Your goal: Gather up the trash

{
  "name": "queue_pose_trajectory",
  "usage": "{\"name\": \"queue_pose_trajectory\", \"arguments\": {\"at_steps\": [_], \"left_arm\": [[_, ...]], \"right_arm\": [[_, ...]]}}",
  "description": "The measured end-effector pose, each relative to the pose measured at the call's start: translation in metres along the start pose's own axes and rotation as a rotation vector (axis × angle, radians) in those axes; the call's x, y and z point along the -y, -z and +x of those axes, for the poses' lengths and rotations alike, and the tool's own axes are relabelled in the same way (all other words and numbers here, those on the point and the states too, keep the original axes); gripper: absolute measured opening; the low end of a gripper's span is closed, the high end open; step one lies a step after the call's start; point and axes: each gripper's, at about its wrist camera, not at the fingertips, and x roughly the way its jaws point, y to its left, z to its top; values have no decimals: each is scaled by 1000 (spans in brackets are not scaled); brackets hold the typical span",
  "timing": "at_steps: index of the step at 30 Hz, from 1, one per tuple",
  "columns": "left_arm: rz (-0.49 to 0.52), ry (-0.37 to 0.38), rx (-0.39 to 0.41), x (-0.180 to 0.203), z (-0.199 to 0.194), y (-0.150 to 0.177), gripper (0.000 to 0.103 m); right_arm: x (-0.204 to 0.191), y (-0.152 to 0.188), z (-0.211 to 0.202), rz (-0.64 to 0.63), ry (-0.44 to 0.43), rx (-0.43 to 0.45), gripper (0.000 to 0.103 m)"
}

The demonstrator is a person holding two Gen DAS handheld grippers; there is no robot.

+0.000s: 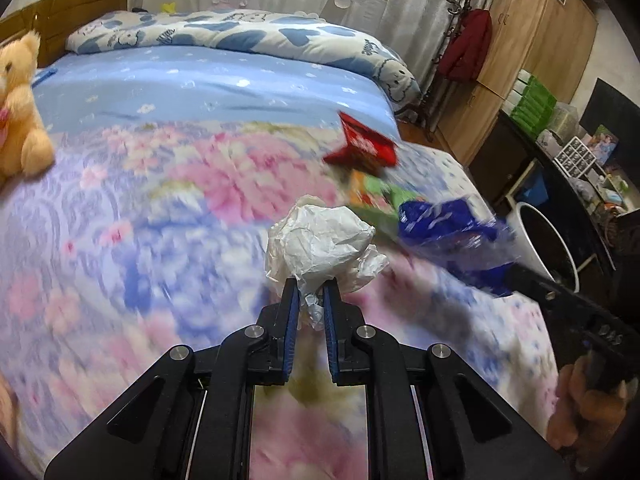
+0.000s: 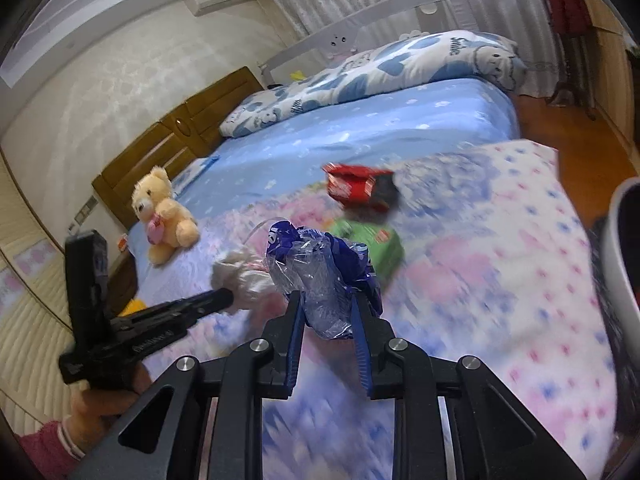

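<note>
My left gripper point(image 1: 311, 289) is shut on a crumpled white paper ball point(image 1: 320, 240) and holds it above the flowered bedspread point(image 1: 160, 220). My right gripper point(image 2: 326, 300) is shut on a crumpled blue and clear plastic wrapper point(image 2: 320, 264); the wrapper also shows in the left wrist view point(image 1: 452, 232). A red packet point(image 1: 360, 146) point(image 2: 352, 186) and a green and orange packet point(image 1: 372, 194) point(image 2: 372, 242) lie on the bed beyond both grippers. The paper ball shows blurred in the right wrist view point(image 2: 244, 276).
A white bin with a dark inside point(image 1: 544, 236) point(image 2: 618, 248) stands beside the bed on the right. A yellow teddy bear point(image 1: 20, 104) point(image 2: 164, 212) sits on the bed at the left. A folded quilt point(image 1: 240, 36) lies at the far side. Wooden cupboards point(image 1: 532, 40) line the right wall.
</note>
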Motion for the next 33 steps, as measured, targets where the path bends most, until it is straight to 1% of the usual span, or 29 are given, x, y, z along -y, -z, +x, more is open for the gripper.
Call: {"name": "queue_pose_trajectory", "arguments": {"at_steps": [3,6,7,8,9,10,11,12,13,16,18,20,21,22,23,24,25,28,33], "left_arm": [[3,21,-16,10,-4,17,11],[10,29,-21,17,-8,28,11],[10,30,-23,18,-9,30,11],[10,30,-25,19,-10,32,11],[8,28,-27,19,-11,34,11],[5,28,-27,19,-13,36,11],[2,27,-27,18,-14,37,11],[-3,26,-27,16,-15,38,11],[-7,25,-27,15,-16,39,11],[-17,24,-29,14,-18,42,11],[-13,23,-31,16,-19,43,11],[-4,22,-32,20,-19,44,11],[2,21,-32,23,-20,44,11],[8,21,-32,25,-20,44,11],[13,22,-33,27,-20,44,11],[18,24,-34,30,-20,44,11],[23,27,-34,33,-20,44,11],[52,38,-30,46,-19,42,11],[109,70,-31,75,-14,39,11]], "right_arm": [[9,18,-3,13,27,-30,23],[12,35,0,17,47,-63,24],[12,38,0,16,48,-67,28],[11,41,1,10,48,-72,29],[10,43,1,3,51,-75,33],[9,44,2,-2,50,-84,47],[9,45,2,-6,46,-85,53],[8,45,1,-13,47,-80,63],[8,44,1,-25,54,-73,68],[6,41,2,-61,74,-60,71],[5,38,9,-81,68,-71,72],[5,36,19,-100,63,-93,72],[5,37,21,-105,61,-96,71],[5,37,25,-107,64,-101,60],[6,37,25,-103,66,-101,53],[6,38,23,-95,65,-92,51],[7,38,20,-86,69,-82,47],[11,42,7,-65,73,-57,44],[23,46,-25,-16,83,-6,43]]}}
